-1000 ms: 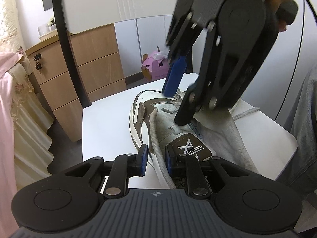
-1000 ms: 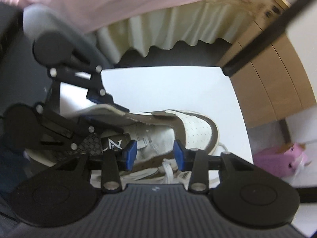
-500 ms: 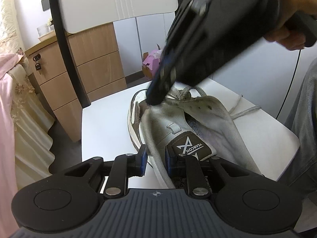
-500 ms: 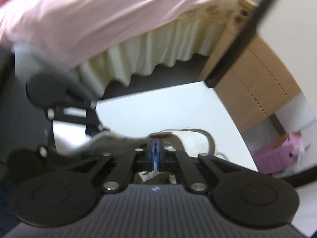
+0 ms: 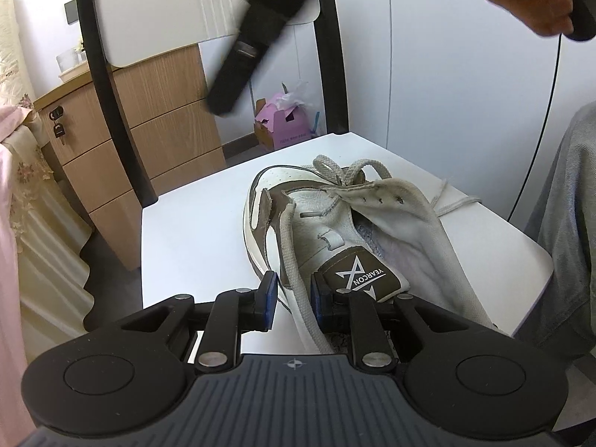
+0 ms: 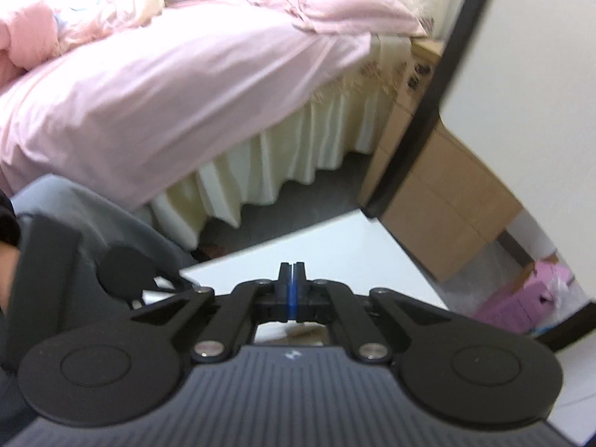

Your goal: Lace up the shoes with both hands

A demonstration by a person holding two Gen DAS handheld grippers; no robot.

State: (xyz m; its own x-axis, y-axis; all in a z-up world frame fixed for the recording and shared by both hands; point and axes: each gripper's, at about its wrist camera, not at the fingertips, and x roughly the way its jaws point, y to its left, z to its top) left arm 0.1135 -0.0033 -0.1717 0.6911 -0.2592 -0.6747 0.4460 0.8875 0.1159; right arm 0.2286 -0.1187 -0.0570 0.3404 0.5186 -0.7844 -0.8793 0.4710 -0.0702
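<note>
My left fingers [image 5: 293, 298] stand only a little open around the flat grey lace [image 5: 288, 257], which runs between the blue pads at the near side of the sneaker [image 5: 327, 219]. I cannot tell whether they really pinch it. The sneaker lies on the white chair seat [image 5: 193, 231]. It is of smooth white leather with brown suede trim, its stiff tongue is folded open, and the eyelets [image 5: 380, 200] are mostly empty. I judge the lacing is at an early step. Further right, a thin woven lace end [image 5: 452, 203] lies loose on the seat. My right fingers [image 6: 292, 275] are fully closed with nothing between them and hang above the shoe. Next, they must open and take a lace tip by its narrow end.
</note>
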